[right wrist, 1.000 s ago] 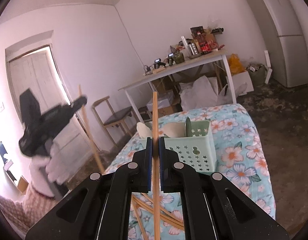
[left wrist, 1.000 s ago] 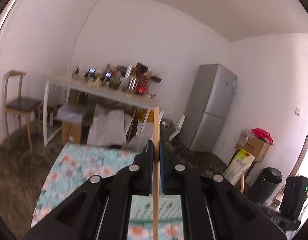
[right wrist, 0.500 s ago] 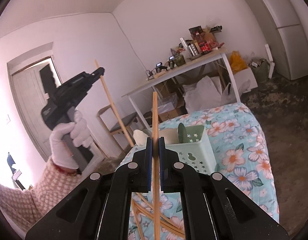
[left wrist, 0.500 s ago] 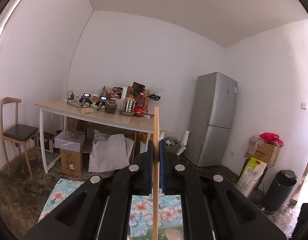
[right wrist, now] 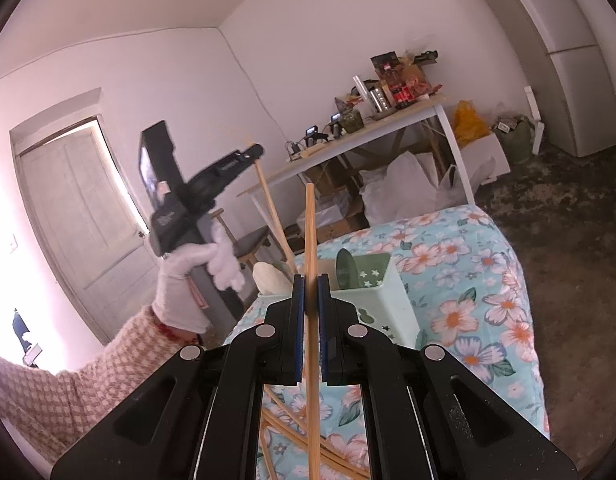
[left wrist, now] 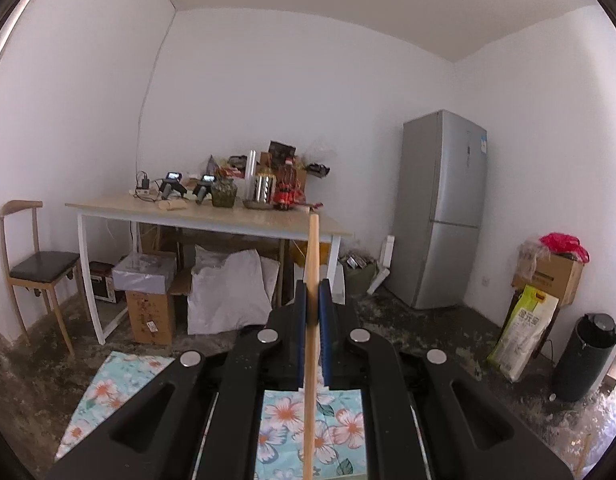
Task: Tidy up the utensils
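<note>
My left gripper point(left wrist: 313, 292) is shut on a wooden chopstick point(left wrist: 313, 248) that stands nearly upright between its blue pads. My right gripper point(right wrist: 311, 280) is shut on a second chopstick point(right wrist: 309, 232), also upright. Just beyond it on the floral cloth point(right wrist: 488, 280) stands a pale green holder point(right wrist: 384, 296) holding a green spoon point(right wrist: 347, 268) and a pale spoon point(right wrist: 268, 276). In the right wrist view a white-gloved hand point(right wrist: 196, 264) holds the left gripper point(right wrist: 257, 151) up at the left. Its chopstick point(right wrist: 270, 204) slants down to the holder's far left corner.
Several loose chopsticks point(right wrist: 284, 428) lie on the cloth under my right gripper. Beyond the cloth-covered surface point(left wrist: 292, 412) are a cluttered wooden table point(left wrist: 204, 216), a chair point(left wrist: 40, 264), a fridge point(left wrist: 444, 216), boxes, a black bin point(left wrist: 588, 356) and a door point(right wrist: 80, 216).
The left gripper has travelled right with its chopstick, closing in on the holder, and its view has lifted from the cloth to the room. The right gripper has barely moved.
</note>
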Tool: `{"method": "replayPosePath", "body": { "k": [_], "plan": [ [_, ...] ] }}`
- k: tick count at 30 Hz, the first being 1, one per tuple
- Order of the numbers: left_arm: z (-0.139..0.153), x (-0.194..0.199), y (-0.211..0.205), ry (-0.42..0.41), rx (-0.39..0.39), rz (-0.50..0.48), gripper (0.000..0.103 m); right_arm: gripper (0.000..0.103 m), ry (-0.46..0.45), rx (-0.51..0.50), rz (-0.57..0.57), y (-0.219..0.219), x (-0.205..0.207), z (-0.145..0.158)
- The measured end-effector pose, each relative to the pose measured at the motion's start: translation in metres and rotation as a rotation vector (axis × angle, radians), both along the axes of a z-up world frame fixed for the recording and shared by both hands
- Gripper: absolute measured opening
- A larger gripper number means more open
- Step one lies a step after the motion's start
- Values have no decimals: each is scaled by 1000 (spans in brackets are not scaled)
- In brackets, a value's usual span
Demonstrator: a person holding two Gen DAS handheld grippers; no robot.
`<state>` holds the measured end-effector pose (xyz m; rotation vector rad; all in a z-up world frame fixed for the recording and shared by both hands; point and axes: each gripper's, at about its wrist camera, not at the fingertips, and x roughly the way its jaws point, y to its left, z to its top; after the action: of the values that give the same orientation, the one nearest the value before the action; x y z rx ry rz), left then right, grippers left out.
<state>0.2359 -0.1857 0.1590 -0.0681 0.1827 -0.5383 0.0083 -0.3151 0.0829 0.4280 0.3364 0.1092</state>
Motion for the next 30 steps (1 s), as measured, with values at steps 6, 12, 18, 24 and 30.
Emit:
{"method": "replayPosePath", "body": {
  "k": [6,12,18,24,30],
  "plan": [
    [-7,6,-12,11,-3,-4,6,5,10,4,-12,-8,-3,-3],
    [12,2,-3,-15,-48,-10,5,5,16,19,-11,-12,0,-6],
    [3,3,-3,4,-55,-13,5,5,19,22,-5,-11,1,-7],
    [-34,8,-3,81,-52,-9,5,5,22,13,-7,-8,0,-5],
    [-57,4,0,165,8,-43,7,5,24,3,-4,-3,0,-4]
  ]
}}
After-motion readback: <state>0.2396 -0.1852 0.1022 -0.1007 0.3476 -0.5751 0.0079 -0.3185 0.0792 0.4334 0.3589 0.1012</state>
